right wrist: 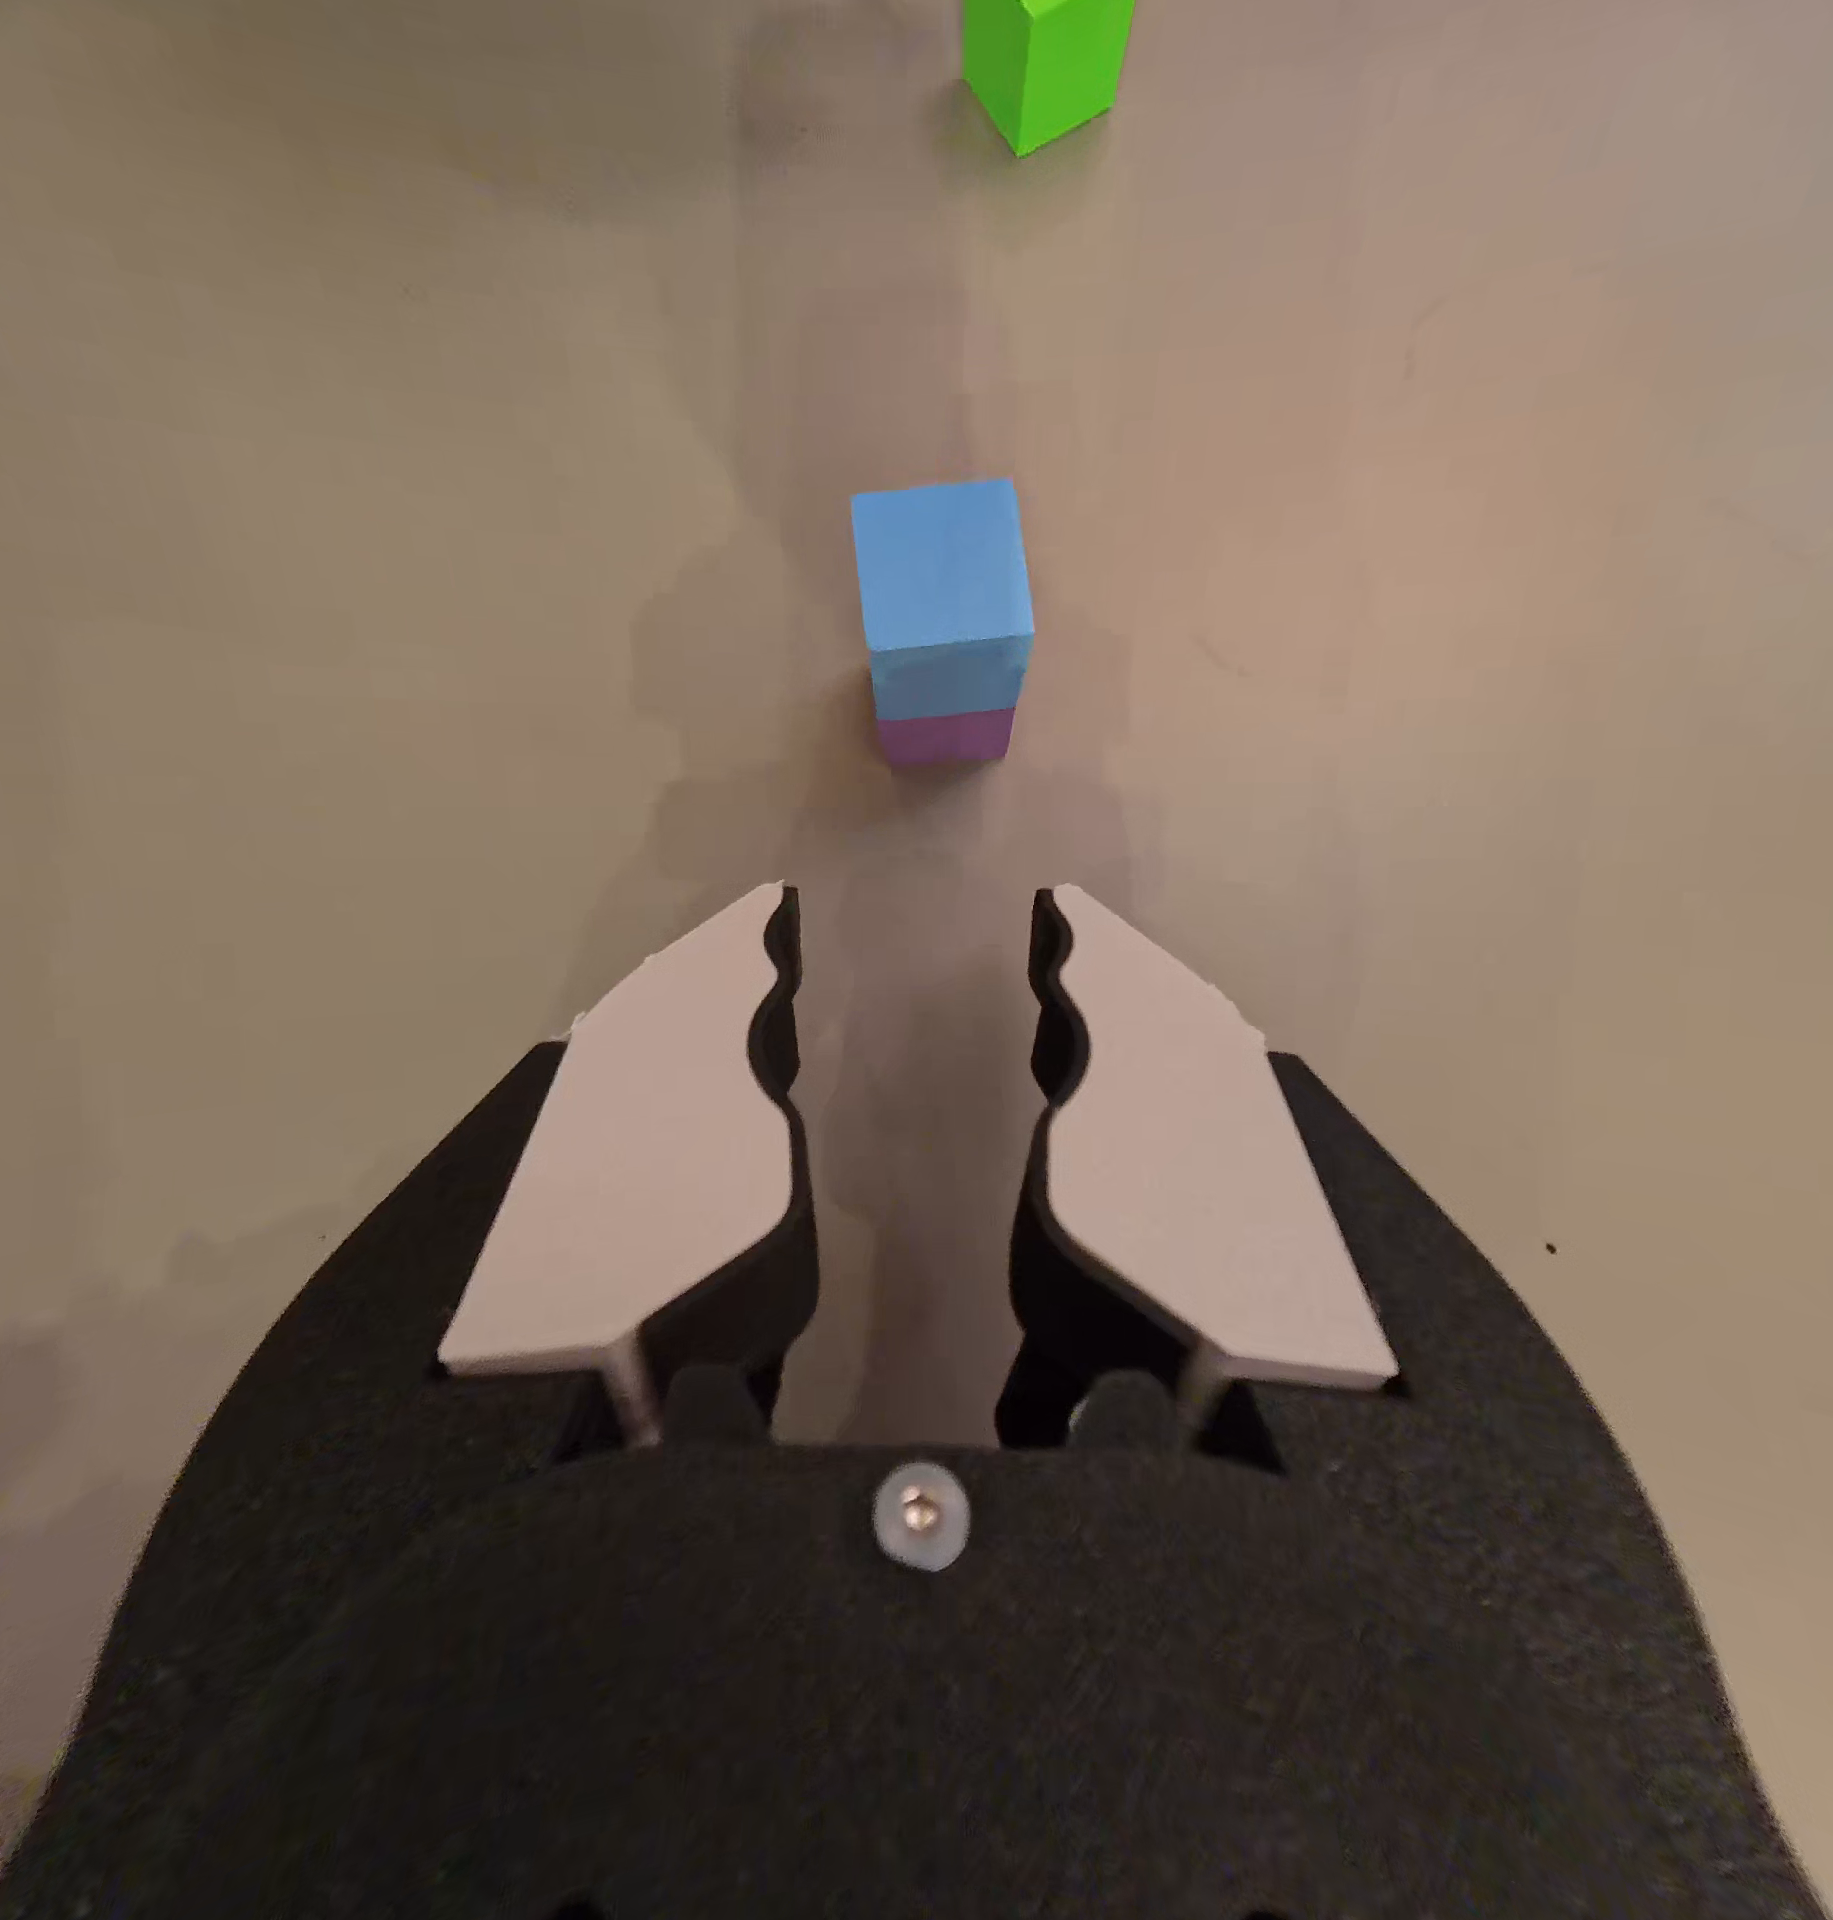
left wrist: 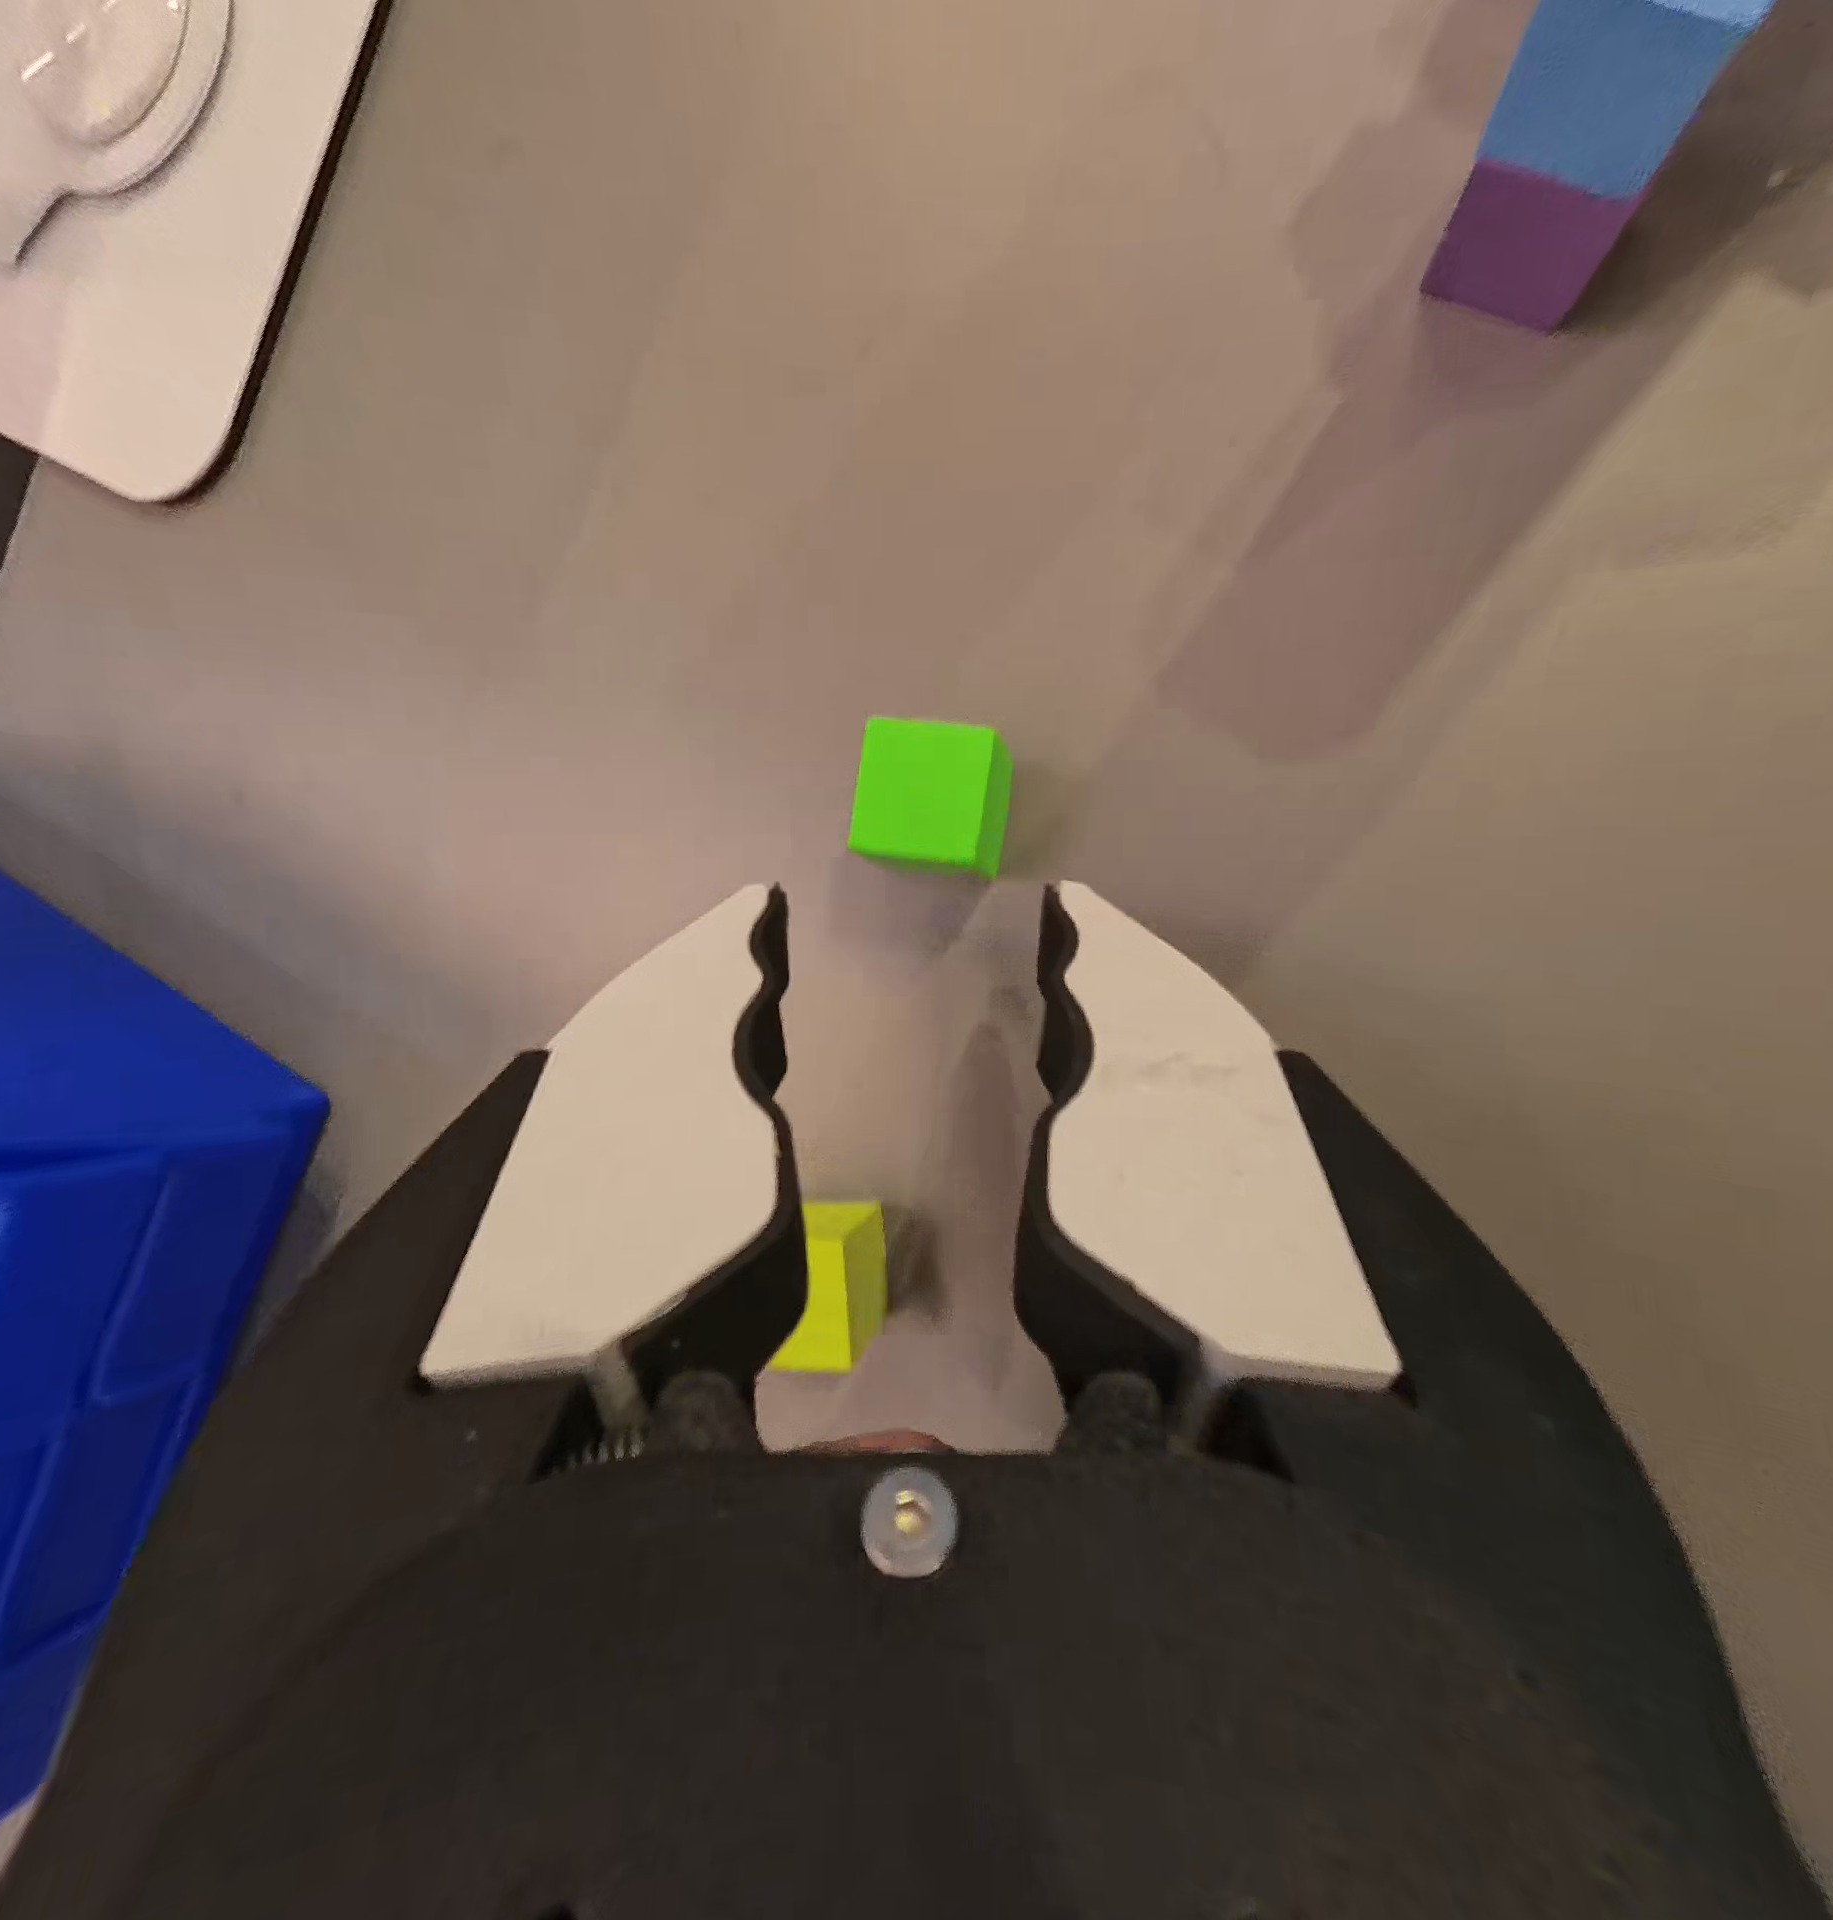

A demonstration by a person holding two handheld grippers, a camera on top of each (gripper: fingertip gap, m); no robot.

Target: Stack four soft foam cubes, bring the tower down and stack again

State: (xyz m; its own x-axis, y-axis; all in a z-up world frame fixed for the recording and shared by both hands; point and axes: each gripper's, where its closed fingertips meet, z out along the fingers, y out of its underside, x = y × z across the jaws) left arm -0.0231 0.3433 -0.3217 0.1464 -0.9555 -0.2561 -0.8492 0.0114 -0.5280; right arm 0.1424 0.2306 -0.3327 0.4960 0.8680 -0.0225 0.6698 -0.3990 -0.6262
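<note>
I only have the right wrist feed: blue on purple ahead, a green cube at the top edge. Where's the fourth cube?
Observer: A yellow cube lies on the table under the left gripper, partly hidden by its left finger.
Operator: Is the left holding anything?
Observer: No, its fingers are apart with nothing between them; the green cube sits just beyond its tips.
Operator: Anything else nearby?
Observer: A dark blue box at the left.

Four foam cubes: one green cube (left wrist: 927, 790), one yellow cube (left wrist: 839, 1294), one light blue cube (right wrist: 941, 592), one purple cube (right wrist: 945, 736). One dark blue box (left wrist: 91, 1247) at nine o'clock. One white board (left wrist: 153, 239). Two tools.
</note>
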